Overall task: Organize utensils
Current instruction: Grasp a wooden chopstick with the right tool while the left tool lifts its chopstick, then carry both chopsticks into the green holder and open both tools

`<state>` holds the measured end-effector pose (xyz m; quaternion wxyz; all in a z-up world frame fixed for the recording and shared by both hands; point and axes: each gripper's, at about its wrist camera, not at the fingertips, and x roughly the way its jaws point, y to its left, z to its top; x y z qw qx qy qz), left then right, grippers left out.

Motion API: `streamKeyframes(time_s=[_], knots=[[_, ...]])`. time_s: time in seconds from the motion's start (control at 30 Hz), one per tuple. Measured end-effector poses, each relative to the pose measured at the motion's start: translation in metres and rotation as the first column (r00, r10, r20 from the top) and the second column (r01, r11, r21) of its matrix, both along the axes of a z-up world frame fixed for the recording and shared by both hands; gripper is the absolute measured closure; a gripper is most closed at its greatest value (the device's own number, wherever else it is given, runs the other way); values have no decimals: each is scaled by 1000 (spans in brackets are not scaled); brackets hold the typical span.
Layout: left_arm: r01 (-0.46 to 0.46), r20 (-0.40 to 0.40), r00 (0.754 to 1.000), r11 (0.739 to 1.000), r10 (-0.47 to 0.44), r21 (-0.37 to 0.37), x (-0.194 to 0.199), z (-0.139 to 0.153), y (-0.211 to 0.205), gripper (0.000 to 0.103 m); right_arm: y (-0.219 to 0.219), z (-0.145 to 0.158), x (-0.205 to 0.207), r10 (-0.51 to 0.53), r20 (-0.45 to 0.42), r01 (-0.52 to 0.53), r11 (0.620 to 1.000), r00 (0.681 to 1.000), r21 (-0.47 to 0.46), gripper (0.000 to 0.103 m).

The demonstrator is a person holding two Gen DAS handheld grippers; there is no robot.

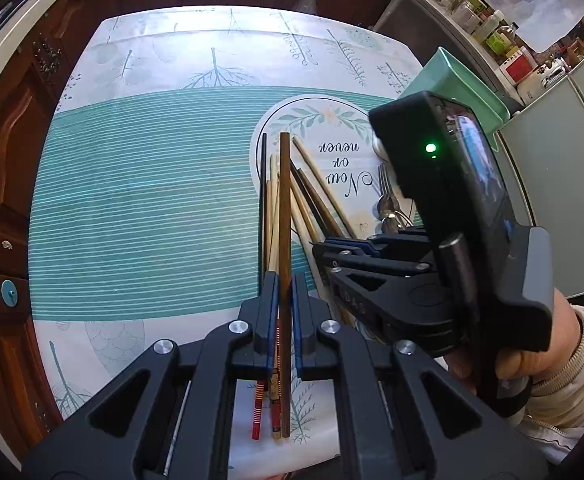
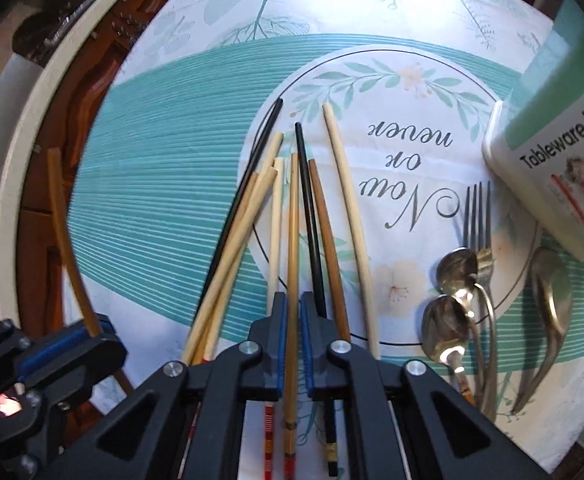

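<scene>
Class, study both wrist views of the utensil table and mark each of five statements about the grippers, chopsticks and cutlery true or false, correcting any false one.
1. The left gripper is shut on a dark brown chopstick. True.
2. The right gripper hangs open with nothing between its jaws. False: it is shut on a tan chopstick.
3. A fork lies beside the spoons on the tablecloth. True.
4. The green tableware box stands at the left of the chopstick pile. False: in the right wrist view it is at the right, past the cutlery.
5. All chopsticks are black. False: most are pale or brown.
</scene>
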<state>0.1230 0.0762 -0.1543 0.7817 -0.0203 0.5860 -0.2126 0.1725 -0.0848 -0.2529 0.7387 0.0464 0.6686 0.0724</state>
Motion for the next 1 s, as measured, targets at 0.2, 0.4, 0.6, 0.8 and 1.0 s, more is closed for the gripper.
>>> streamKeyframes(time_s=[0.2, 0.4, 0.6, 0.8, 1.0], knots=[[-5, 2, 1000, 1000, 5, 7, -3, 2, 0, 99, 16, 0, 0, 69, 13, -68, 995, 998, -77, 98], [-6, 16, 1000, 1000, 6, 21, -9, 6, -2, 99, 34, -2, 0, 114, 32, -108, 984, 993, -139, 97], [4, 52, 999, 1000, -5, 21, -18, 23, -5, 99, 25, 0, -6, 85, 29, -83, 995, 996, -51, 98], [30, 119, 992, 999, -31, 9, -30, 47, -17, 99, -12, 26, -31, 24, 110, -36, 993, 994, 109, 98], [66, 224, 972, 998, -68, 17, -40, 76, -43, 99, -58, 88, -65, -45, 304, -30, 971, 952, 236, 98]])
